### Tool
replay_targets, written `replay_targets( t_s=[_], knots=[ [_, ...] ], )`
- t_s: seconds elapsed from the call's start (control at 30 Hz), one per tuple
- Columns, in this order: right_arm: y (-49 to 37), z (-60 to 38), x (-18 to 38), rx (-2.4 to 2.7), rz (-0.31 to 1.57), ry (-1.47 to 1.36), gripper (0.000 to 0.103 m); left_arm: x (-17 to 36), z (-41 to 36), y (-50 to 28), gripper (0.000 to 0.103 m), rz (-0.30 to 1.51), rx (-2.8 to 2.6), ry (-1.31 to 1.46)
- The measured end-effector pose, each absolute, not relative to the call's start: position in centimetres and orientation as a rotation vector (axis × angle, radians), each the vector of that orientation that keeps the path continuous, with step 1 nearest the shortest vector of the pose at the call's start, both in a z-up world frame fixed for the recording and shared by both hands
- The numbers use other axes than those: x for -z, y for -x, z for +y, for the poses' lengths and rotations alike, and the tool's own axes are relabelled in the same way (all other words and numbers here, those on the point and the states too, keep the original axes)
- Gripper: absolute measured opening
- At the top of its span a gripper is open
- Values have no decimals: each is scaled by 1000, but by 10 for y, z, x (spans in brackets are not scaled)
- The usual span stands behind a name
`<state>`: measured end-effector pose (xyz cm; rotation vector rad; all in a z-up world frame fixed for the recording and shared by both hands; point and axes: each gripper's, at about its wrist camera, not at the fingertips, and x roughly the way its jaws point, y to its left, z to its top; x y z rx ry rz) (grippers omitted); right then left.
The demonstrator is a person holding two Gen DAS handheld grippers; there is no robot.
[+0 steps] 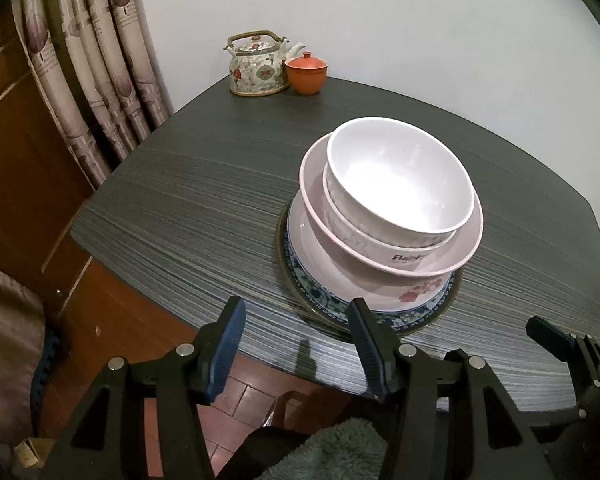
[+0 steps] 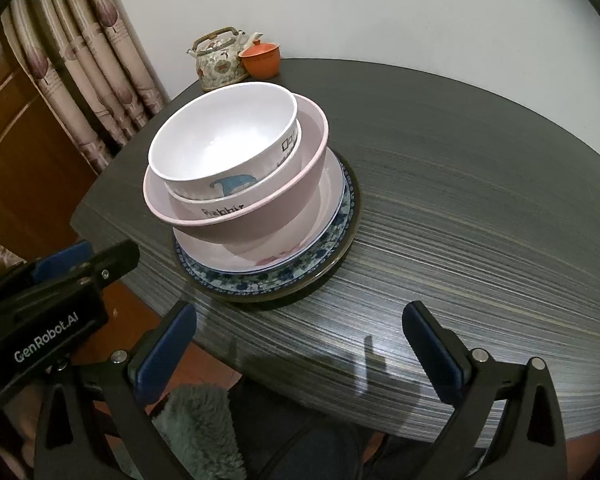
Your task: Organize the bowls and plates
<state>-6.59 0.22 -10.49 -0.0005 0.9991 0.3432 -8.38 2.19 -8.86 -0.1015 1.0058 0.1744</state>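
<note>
bowls and plates sit in one stack (image 1: 388, 216) on the dark table (image 1: 188, 208), both the left gripper (image 1: 296, 340) and right gripper (image 2: 300, 344) hang open near the table edge, holding nothing

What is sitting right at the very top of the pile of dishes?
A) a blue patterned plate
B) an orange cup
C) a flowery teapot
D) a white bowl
D: the white bowl is nested highest, inside another bowl in the pink bowl, with the blue patterned plate near the bottom.
</note>
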Motion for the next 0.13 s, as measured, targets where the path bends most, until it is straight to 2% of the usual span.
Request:
replay_targets(
  t_s=[0.13],
  knots=[
    [67, 3, 105, -342, 997, 3, 102, 88, 23, 85, 55, 1004, -180, 100]
  ],
)
